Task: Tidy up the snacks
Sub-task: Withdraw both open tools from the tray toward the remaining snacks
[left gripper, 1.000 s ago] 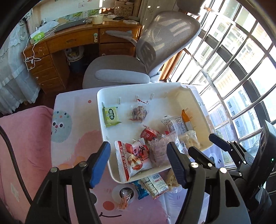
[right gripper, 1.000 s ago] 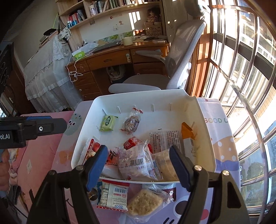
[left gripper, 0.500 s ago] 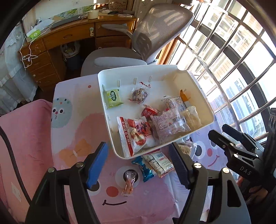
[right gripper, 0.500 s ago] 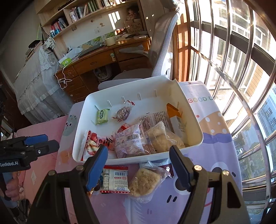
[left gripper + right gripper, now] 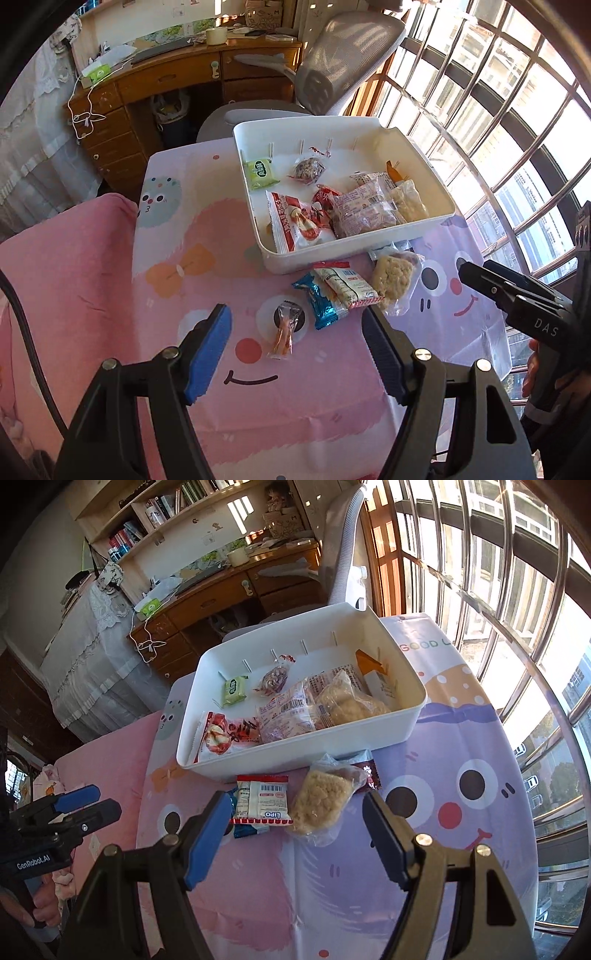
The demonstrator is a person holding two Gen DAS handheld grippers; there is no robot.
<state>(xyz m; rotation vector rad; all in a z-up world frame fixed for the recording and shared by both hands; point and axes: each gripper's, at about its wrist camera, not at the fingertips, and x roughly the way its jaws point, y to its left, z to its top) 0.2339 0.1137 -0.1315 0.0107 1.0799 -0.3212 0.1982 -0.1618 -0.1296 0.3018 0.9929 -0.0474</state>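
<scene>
Fingers first: the left gripper (image 5: 295,339) is held wide apart with nothing between the pads, hovering above the near middle of the cartoon tablecloth (image 5: 110,295), and the right gripper (image 5: 295,823) is spread just as wide and empty too, near the cloth's right half.

Left to right on the cloth: a small clear-wrapped candy (image 5: 285,329) is lying alone, well clear of the rest. Next, a blue foil packet (image 5: 319,301) is tucked partly under a white LiPO biscuit pack (image 5: 263,799), and just beside that sits a clear bag with a rice crisp block (image 5: 322,802). A dark red sachet (image 5: 368,773) is peeking out behind it, against the near wall of the white bin (image 5: 369,243). The bin is already loaded with a green packet, a red-and-white pack and several clear bags.

Probably the next step is picking up a loose snack. The candy looks like the easy one for the left side, since nothing is touching it; the pads should be brought down on either side of its narrow middle. The rice crisp bag is better pinched on the block itself, as the loose film would likely slip.

Hard to tell: how much of the blue packet is covered, what the sachet is, and what is printed on most wrappers. The bin's lower layer is hidden.
</scene>
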